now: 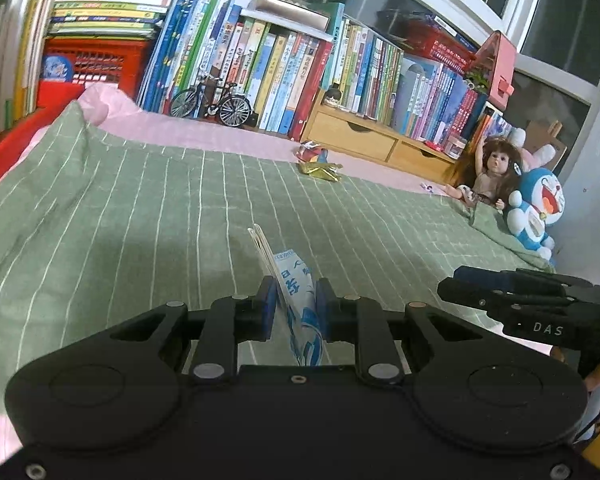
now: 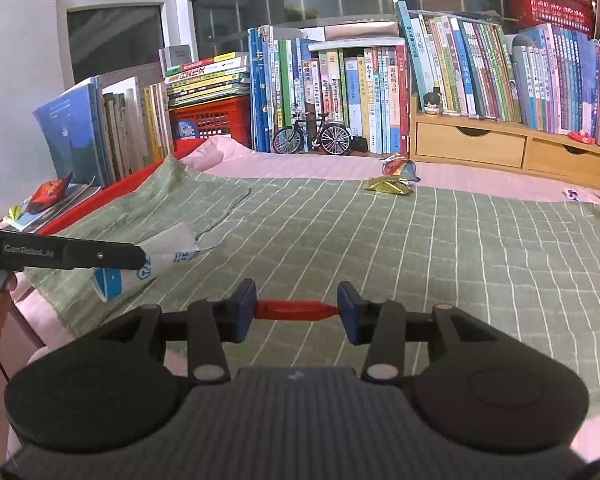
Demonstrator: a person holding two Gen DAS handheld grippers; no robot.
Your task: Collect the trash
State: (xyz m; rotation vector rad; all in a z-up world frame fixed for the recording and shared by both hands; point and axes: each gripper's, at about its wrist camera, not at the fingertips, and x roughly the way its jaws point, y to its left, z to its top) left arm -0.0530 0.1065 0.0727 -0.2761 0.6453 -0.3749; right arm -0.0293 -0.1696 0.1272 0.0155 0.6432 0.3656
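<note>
Left gripper (image 1: 296, 304) clamps a blue-and-white wrapper (image 1: 300, 304) upright between its pads, while the right gripper (image 2: 296, 310) pinches a red wrapper (image 2: 296, 309) crosswise. Beyond them, above the green striped blanket (image 2: 420, 248), two crumpled wrappers (image 2: 394, 178) lie near the bookshelf (image 2: 460, 80).

Both matte black plastic, same build. Left gripper (image 1: 296, 300): smooth housing, two round domes flanking it, blue pads, silver pivot pins, small screws at the housing's bottom corners. Right gripper (image 2: 297, 309): ribbed grey-black housing, same blue pads and pins. White "DAS" and "GenRobot.AI" lettering on the side arms.
</note>
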